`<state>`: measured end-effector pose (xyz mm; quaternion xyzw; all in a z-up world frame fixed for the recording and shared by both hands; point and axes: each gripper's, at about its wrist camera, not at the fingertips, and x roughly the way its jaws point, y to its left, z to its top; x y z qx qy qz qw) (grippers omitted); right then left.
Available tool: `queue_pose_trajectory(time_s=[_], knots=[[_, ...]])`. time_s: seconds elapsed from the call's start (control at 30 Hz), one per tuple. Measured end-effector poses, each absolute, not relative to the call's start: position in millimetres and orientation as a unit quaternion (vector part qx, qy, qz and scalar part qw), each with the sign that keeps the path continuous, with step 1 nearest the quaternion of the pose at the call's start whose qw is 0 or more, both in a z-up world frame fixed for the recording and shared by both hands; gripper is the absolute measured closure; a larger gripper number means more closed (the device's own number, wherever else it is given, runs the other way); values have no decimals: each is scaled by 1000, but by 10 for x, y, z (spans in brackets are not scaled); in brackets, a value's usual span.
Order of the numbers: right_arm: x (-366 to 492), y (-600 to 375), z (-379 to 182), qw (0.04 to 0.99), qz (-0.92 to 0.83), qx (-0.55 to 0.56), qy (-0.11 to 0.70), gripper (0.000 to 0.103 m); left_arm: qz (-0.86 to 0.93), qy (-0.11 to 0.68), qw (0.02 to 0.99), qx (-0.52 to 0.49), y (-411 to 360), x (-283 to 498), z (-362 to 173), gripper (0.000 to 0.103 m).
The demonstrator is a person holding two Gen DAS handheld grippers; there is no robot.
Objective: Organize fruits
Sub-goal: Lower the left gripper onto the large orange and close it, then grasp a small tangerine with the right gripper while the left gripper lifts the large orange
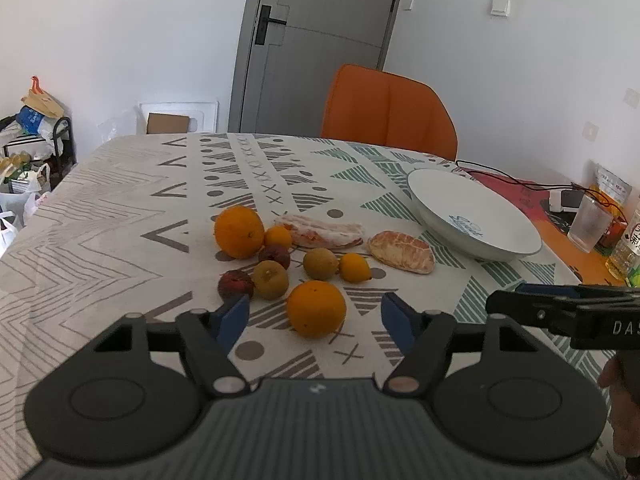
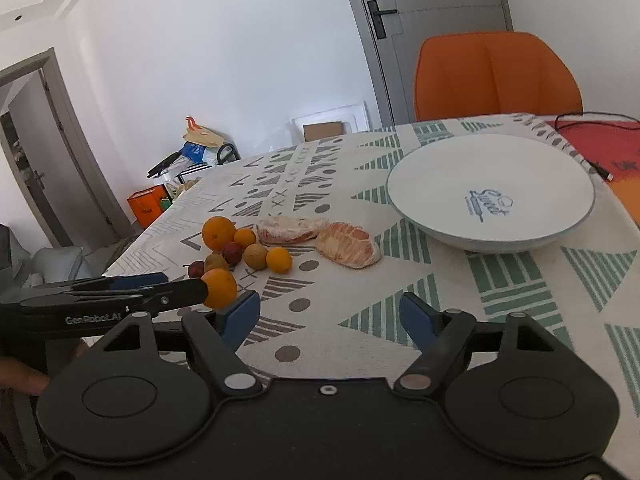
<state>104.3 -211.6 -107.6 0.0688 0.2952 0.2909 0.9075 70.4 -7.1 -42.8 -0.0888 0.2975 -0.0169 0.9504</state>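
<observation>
On the patterned tablecloth lies a cluster of fruit: a large orange (image 1: 239, 232), two small oranges, two dark red fruits (image 1: 235, 284), two brownish round fruits (image 1: 271, 279) and two peeled pomelo pieces (image 1: 401, 251) (image 2: 347, 245). A second large orange (image 1: 316, 308) (image 2: 219, 288) rests on the cloth between the blue pads of my left gripper (image 1: 315, 314), which do not touch it; that gripper is open. My right gripper (image 2: 329, 312) hovers open over bare cloth, nothing between its fingers. A white bowl (image 1: 476, 216) (image 2: 440, 184) stands empty to the right of the fruit.
An orange chair (image 1: 386, 108) stands behind the table. At the far right are a glass (image 1: 589, 227), a bottle (image 1: 628, 244), a red mat and black cables (image 2: 592, 118). The table's left edge drops off toward bags and a rack (image 1: 36, 136).
</observation>
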Motion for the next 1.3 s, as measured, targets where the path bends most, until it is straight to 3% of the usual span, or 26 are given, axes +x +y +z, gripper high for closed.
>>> queue_pose_trajectory(time_s=[0.27,0.37,1.03,1.3], knots=[[1119,-2043,-1135,904,298,65,299,27,-21,307,947,-93,-89,876,-556,48],[1154,-1988,-1148,903,304,61,298,29,-27,318,943,-97,-83,943,-645,66],[1410,-1499,-1202,892,330,26,307,55,20,282,953,-107,311,788,-453,66],[1566,-1337,-1229,890,333,12,311,57,25,279,954,-111,421,794,-461,66]])
